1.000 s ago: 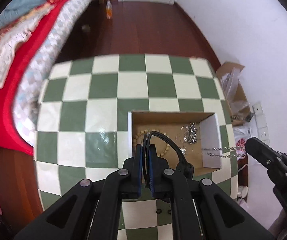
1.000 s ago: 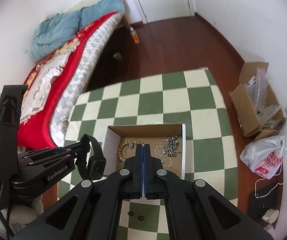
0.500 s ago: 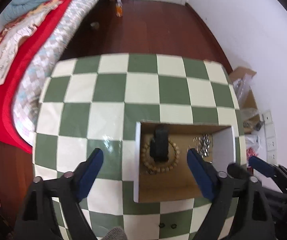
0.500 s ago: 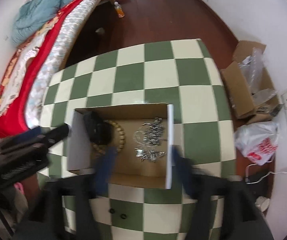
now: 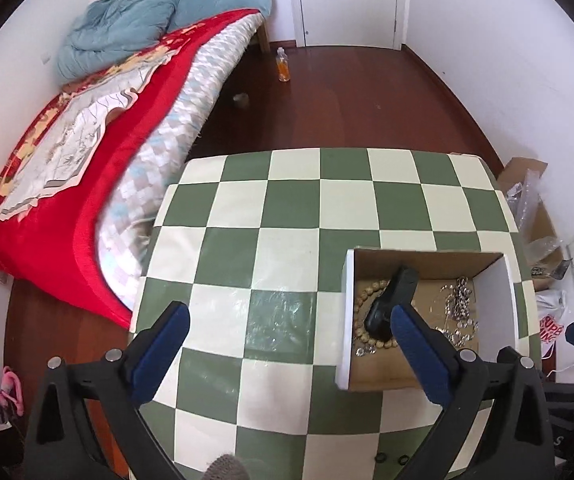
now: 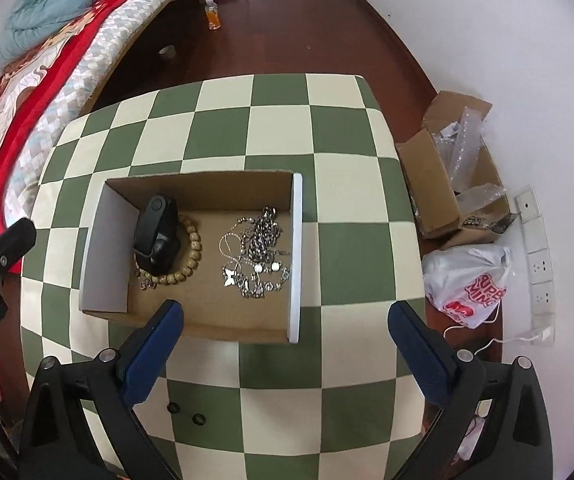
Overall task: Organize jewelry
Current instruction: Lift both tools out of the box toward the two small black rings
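Over the table's [image 5: 287, 248] near right corner, your left gripper [image 5: 287, 344] hangs with jaws wide apart, empty. The box [image 5: 345, 312] holds a light, floppy black band [image 5: 391, 300] across stiff wooden beads [image 5: 361, 300]; pinch its strap.

From the right wrist, your right gripper [image 6: 285, 332] hovers spread and empty above the box's near edge; tangle-prone silver chains [image 6: 257, 252] lie by the right wall, so take a bunched clump.

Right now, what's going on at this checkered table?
A person is sorting jewelry with two handheld claws. Both the left claw and the right claw are open and empty, held above the table. The box holds a black wristband lying on a bead bracelet, with a pile of silver chains beside them. Two small dark rings lie on the table outside the box.
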A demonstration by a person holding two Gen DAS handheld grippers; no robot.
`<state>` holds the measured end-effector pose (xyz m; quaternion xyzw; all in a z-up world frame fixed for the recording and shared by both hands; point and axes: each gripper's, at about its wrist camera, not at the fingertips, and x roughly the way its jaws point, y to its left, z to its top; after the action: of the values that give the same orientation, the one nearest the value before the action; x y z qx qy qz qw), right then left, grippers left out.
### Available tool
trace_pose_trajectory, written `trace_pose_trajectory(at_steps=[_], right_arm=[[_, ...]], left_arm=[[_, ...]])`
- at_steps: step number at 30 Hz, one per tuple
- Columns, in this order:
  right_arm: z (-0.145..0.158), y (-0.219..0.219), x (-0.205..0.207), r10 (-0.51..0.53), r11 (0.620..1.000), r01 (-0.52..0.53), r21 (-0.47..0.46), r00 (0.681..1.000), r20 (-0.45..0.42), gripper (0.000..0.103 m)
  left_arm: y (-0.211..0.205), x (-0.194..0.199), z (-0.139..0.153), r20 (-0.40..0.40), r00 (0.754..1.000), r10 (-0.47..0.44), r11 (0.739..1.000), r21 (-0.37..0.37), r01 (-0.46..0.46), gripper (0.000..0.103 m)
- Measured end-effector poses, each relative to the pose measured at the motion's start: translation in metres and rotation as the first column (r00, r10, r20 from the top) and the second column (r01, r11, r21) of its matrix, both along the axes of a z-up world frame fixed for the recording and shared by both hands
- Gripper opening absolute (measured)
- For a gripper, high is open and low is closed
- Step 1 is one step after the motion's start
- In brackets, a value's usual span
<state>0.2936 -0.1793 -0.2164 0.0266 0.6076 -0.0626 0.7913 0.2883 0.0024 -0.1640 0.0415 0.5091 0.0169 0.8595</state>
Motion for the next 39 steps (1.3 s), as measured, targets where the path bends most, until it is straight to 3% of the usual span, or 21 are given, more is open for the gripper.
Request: trace_pose_trajectory(at_steps=[10,25,32,33,36,37,39], right_arm=[[0.03,0.007,-0.036,-0.014,0.999,0.017,-0.03,0.995,0.1,0.103],[0.114,0.029,-0.114,-0.006,0.999,0.02,-0.043,0.956,0.294,0.103],[0.119,0.037,-0.143,-0.015,1.0,0.021,-0.014,0.948,0.318,0.102],[0.111,0.039,-0.147,-0.006,1.0,0.008,-0.003,0.952,0.305,0.096],[0.076,0.044,-0.149,0.016,0.999,-0.024,0.031,0.973,0.232,0.06],[0.06,0.045,-0.148,0.016,0.998,-0.028,0.057,0.981,0.196,0.053],[0.026,0.047,-0.147,0.02,0.993,-0.035,0.111,0.991,0.13,0.05]], left_arm=[[0.0,-0.043,0.015,0.058,0.998,0.004,1.0,0.0,-0.004,0.103],[0.01,-0.123,0.078,0.202,0.979,-0.011,1.0,0.005,0.011,0.103],[0.024,-0.148,0.085,0.243,0.969,0.035,0.999,0.011,-0.039,0.103],[0.026,-0.149,0.08,0.242,0.969,0.039,0.999,0.018,-0.045,0.103],[0.033,-0.147,0.05,0.181,0.982,0.051,0.995,0.08,-0.067,0.103],[0.035,-0.146,0.038,0.15,0.987,0.058,0.993,0.096,-0.073,0.103],[0.04,-0.142,0.008,0.075,0.994,0.074,0.989,0.123,-0.082,0.103]])
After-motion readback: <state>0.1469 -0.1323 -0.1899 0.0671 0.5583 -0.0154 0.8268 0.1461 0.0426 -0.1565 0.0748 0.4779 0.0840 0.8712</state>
